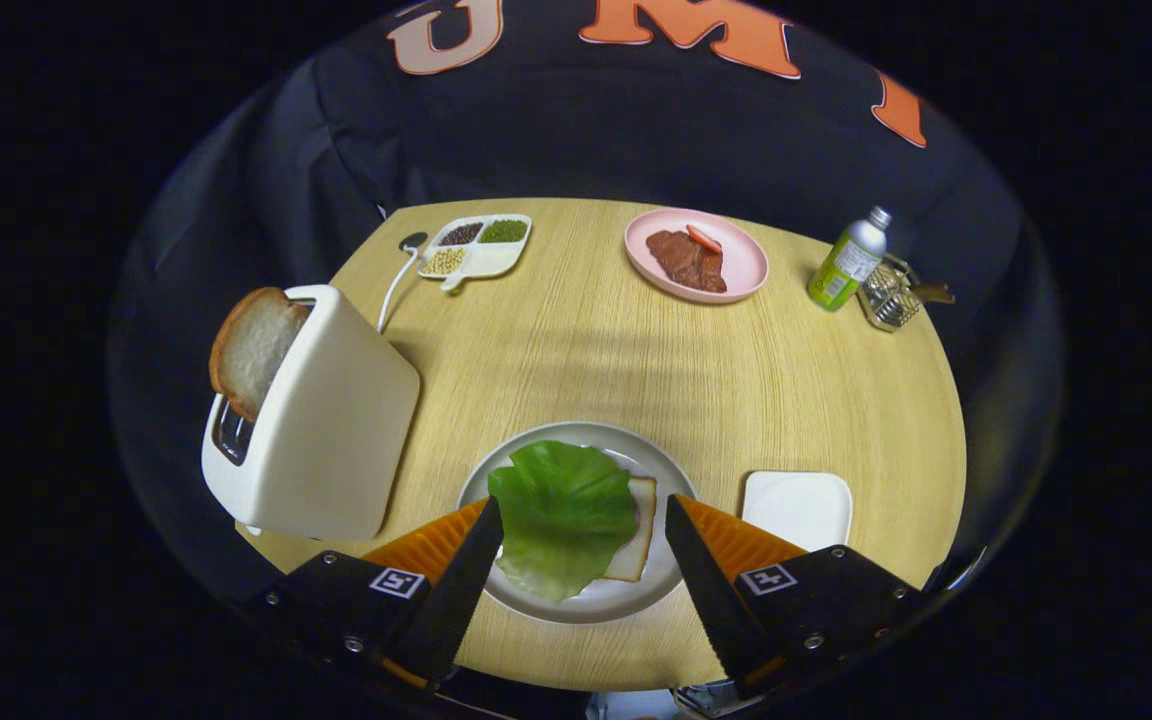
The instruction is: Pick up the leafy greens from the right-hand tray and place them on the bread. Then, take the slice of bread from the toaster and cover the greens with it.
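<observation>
Gripper (581,525) released, fingers spread beside the plate (546,440); leafy greens (561,515) apparently rest on its bread (639,540).

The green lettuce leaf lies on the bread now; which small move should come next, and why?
Probably swing the open gripper left toward the bread slice standing in the white toaster: the green lettuce leaf already covers the bread on the grey plate.

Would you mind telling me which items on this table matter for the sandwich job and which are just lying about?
Part of the job:
lettuce leaf, lying on the bread on the plate
grey plate
bread slice in the toaster
white toaster
empty white tray
hand-held gripper, open, fingers either side of the leaf

Just lying about:
pink plate of meat
divided dish of beans
green bottle
wire basket
</observation>
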`<action>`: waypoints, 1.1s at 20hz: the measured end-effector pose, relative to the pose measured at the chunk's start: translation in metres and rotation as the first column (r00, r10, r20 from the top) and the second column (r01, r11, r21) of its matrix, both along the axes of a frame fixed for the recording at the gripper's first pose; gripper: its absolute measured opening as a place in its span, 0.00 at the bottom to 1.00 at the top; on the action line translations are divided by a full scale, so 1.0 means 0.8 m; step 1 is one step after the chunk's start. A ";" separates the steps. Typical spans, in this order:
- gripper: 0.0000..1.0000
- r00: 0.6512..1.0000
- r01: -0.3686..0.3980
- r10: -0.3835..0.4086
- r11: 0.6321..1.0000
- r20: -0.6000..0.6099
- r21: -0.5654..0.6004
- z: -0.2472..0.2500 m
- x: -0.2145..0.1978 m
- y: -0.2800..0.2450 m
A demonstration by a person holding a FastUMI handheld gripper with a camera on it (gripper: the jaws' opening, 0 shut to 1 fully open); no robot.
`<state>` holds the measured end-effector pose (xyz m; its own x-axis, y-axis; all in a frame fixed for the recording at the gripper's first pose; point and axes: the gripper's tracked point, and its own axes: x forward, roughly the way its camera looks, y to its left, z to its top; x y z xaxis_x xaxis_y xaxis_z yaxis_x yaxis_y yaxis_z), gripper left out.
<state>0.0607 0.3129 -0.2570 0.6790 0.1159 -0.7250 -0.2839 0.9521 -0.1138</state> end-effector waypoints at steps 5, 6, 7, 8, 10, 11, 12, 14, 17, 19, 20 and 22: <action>0.98 0.991 -0.053 0.052 0.999 0.123 -0.002 0.065 0.005 0.035; 0.98 0.989 -0.063 0.062 0.998 0.138 0.003 0.077 0.006 0.044; 0.98 0.986 -0.072 0.070 0.997 0.153 0.010 0.088 0.007 0.052; 0.98 0.984 -0.082 0.078 0.997 0.163 0.014 0.097 0.007 0.060; 0.98 0.980 -0.100 0.095 0.995 0.175 0.017 0.111 0.005 0.077; 0.98 0.978 -0.108 0.103 0.994 0.181 0.018 0.117 0.005 0.085; 0.98 0.976 -0.117 0.112 0.993 0.185 0.020 0.122 0.004 0.094; 0.98 0.974 -0.132 0.123 0.991 0.188 0.032 0.129 0.002 0.114; 0.98 0.972 -0.157 0.146 0.986 0.184 0.047 0.137 -0.002 0.148; 0.98 0.971 -0.176 0.162 0.982 0.173 0.065 0.136 -0.007 0.174; 0.98 0.972 -0.183 0.169 0.981 0.166 0.072 0.137 -0.009 0.186; 0.98 0.971 -0.195 0.182 0.978 0.154 0.072 0.134 -0.009 0.208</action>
